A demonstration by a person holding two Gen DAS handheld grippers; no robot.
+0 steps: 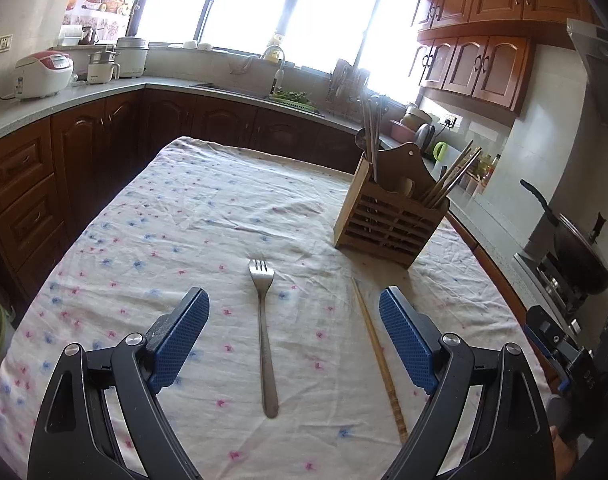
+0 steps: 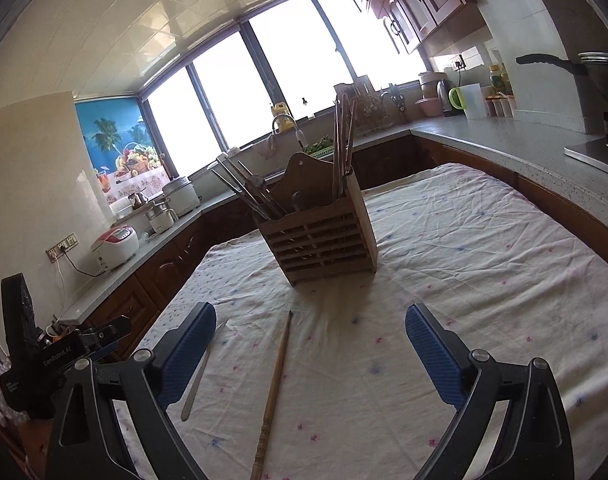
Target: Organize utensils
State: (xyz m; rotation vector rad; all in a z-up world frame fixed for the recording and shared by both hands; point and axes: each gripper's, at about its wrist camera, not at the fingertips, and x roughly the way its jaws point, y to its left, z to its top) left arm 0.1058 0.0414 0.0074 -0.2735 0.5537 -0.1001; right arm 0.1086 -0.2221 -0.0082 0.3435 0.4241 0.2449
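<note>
Left gripper [image 1: 294, 332] hangs over the table with jaws spread wide, nothing between the pads; right gripper [image 2: 309, 344] likewise wide open and empty.

Fork [image 1: 264, 336] lies flat on the tablecloth [image 1: 164, 216], tines pointing away, directly between the left fingers in the left wrist view. Not touched. One chopstick [image 1: 377, 354] lies just beside it to the right, roughly parallel, close to the right-hand pad; in the right wrist view the same chopstick [image 2: 275, 390] runs between that gripper's fingers, nearer the left one.

Progress, as a judgement: mostly done. Wooden utensil holder [image 1: 391, 216] already holds a bunch of chopsticks leaning out of one side and long metal handles standing upright in the other. Left to do: the fork and the loose chopstick, two items. Neither is grasped yet.

Materials: fork is plain polished steel, slim flat handle, thin against the cloth, likely fiddly to pinch up. Chopstick is pale wood or bamboo, tapered, with ridged rings at the thick end. Holder is brown wood, boxy, slatted front, tall arched back with a hanging hole, divided compartments; exact count unclear. Cloth is wrinkled off-white fabric with small pink and blue flowers, soft. Pads are blue, textured rubber on black plastic arms.
</note>
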